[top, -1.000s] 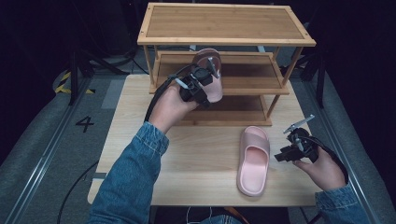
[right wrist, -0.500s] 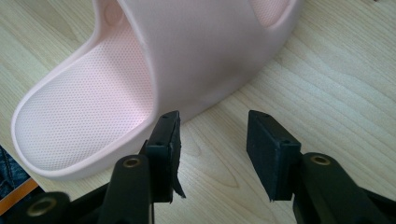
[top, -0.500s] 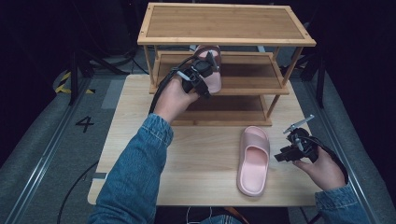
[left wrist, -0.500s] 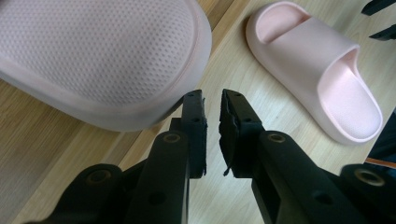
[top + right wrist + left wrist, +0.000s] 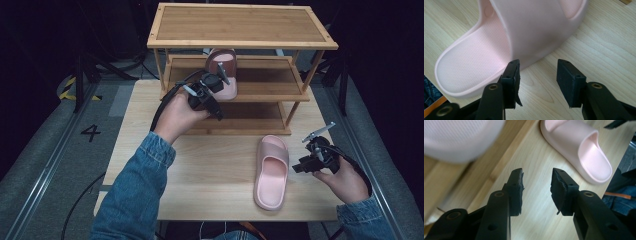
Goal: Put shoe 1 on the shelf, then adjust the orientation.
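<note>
The left claw (image 5: 223,80), its jaws just having been opening with nothing between them, is hanging beside the pink slipper (image 5: 223,67) lying on the middle shelf (image 5: 270,80) of the rack. The right claw (image 5: 305,166), jaws apart and empty, is hovering just right of the other slipper (image 5: 271,170) on the desk (image 5: 210,170).

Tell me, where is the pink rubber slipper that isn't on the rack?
In the high view the pink rubber slipper lies flat on the light wooden table, right of centre, before the bamboo shoe rack and beside the right gripper.
</note>
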The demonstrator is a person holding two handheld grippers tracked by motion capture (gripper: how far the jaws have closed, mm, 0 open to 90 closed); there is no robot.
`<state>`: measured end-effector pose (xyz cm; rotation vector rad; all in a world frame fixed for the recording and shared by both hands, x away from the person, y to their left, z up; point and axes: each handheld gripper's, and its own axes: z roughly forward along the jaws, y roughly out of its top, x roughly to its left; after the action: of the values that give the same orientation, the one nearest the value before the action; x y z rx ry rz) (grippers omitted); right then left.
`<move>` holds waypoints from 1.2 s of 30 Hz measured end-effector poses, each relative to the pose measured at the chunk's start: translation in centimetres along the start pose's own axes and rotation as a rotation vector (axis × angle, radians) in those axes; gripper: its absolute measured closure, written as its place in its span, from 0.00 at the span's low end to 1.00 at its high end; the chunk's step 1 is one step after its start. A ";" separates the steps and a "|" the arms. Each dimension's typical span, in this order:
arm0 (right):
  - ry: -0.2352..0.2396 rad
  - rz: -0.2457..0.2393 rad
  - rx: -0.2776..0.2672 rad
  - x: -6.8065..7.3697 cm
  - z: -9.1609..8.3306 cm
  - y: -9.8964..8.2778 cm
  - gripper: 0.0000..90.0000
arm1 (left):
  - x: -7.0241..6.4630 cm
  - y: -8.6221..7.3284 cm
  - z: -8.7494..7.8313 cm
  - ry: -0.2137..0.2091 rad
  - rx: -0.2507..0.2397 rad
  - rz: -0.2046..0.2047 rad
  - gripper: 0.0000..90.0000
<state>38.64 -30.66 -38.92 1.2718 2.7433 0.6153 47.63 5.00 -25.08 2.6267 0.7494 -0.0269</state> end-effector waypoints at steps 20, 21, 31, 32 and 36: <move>0.013 0.023 0.008 0.4 -0.2 0.2 0.56 | -0.8 -8.9 2.0 -0.020 0.088 -0.029 0.58; 0.013 0.027 0.008 0.4 -0.1 0.2 0.56 | -0.7 -9.3 2.2 -0.021 0.086 -0.031 0.57; 0.001 0.024 0.033 0.5 0.4 0.5 0.52 | 0.5 -13.7 6.7 -0.080 0.089 -0.103 0.58; 0.003 0.029 0.040 0.5 0.6 0.4 0.52 | 0.7 -14.4 7.5 -0.069 0.085 -0.110 0.58; 0.002 0.036 0.044 0.6 0.7 0.5 0.51 | 1.1 -15.0 8.6 -0.037 0.111 -0.110 0.60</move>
<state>38.75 -29.75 -39.34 1.3337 2.7563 0.5625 41.72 13.84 -38.75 2.6778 0.9028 -0.1523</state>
